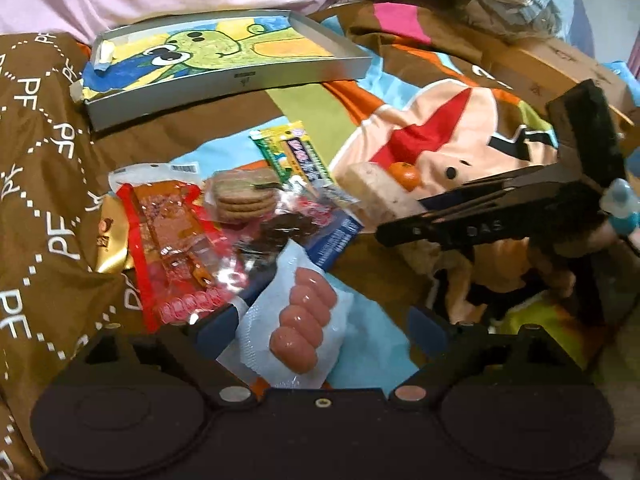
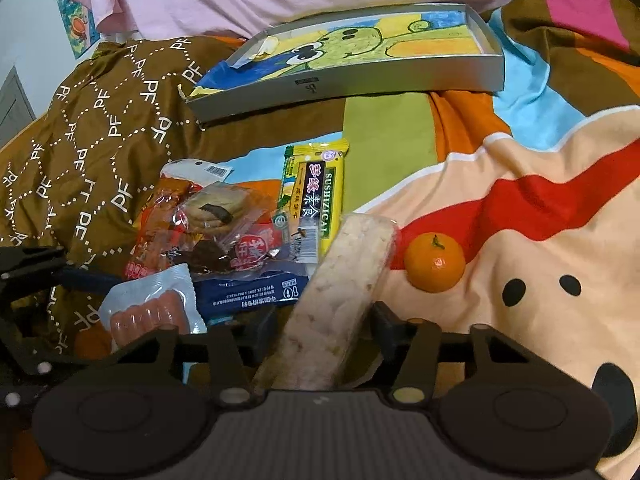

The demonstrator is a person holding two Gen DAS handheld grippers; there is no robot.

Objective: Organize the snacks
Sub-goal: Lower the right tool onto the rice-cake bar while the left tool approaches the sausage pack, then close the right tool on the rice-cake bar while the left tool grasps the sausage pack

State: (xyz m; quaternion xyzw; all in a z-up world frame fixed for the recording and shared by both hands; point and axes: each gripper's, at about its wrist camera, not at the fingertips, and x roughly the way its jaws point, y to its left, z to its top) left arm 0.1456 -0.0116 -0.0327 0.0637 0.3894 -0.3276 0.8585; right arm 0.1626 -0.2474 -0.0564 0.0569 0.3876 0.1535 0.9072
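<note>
Both grippers straddle snacks from the pile, jaws spread and gripping nothing: left gripper (image 1: 320, 322) around the sausage pack (image 1: 298, 324), right gripper (image 2: 324, 322) around the rice bar (image 2: 340, 292), presumably bound for the tray (image 2: 352, 80) at 12 o'clock.

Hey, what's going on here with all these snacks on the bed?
A person is sorting snacks on a cartoon bedspread with two handheld grippers. The left gripper is open around a clear pack of pink sausages; the right gripper is open around a long pale rice-cracker bar. The shallow grey tray with a frog drawing holds no snacks yet.
</note>
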